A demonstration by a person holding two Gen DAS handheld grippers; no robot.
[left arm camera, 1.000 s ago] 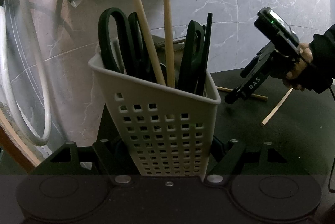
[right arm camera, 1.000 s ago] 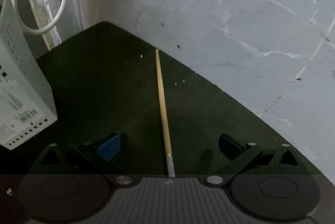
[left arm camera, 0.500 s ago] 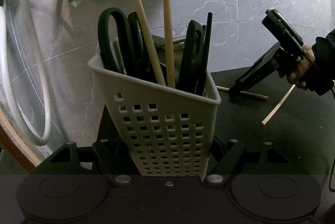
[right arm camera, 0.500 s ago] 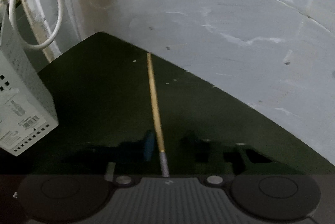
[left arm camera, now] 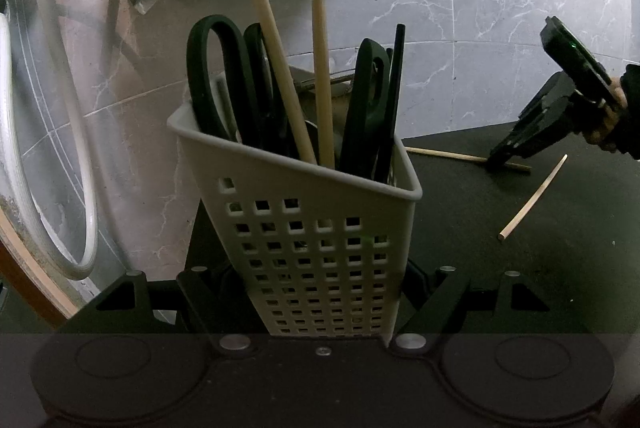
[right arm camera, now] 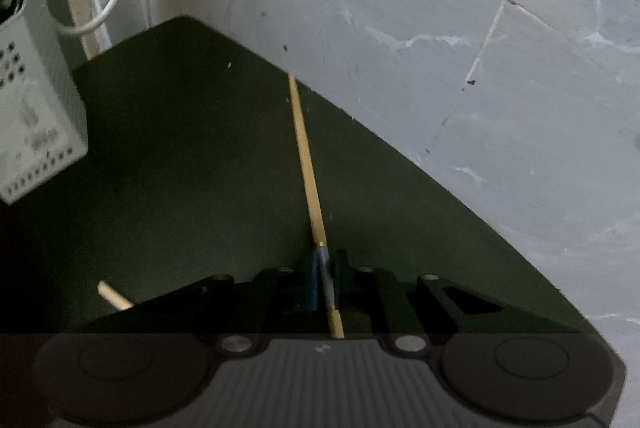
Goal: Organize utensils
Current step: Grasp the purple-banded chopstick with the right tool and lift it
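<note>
While my left gripper (left arm camera: 320, 312) clamps the tilted white utensil basket (left arm camera: 316, 240), my right gripper (right arm camera: 326, 280) is closing on a chopstick (right arm camera: 306, 163) on the dark mat (right arm camera: 180, 163), seemingly pinching its banded near end.

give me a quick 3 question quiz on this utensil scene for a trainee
1. True or false: the right gripper has a chopstick between its closing jaws.
2. How many pale chopsticks stand in the white basket? A) none B) two C) five
3. Fill in: the loose chopstick not being gripped lies on the dark ____.

Key
1. True; the pads meet around its lower end.
2. B; they stand among scissors and other black utensils.
3. mat; the left gripper clamps the basket at its base.
</note>
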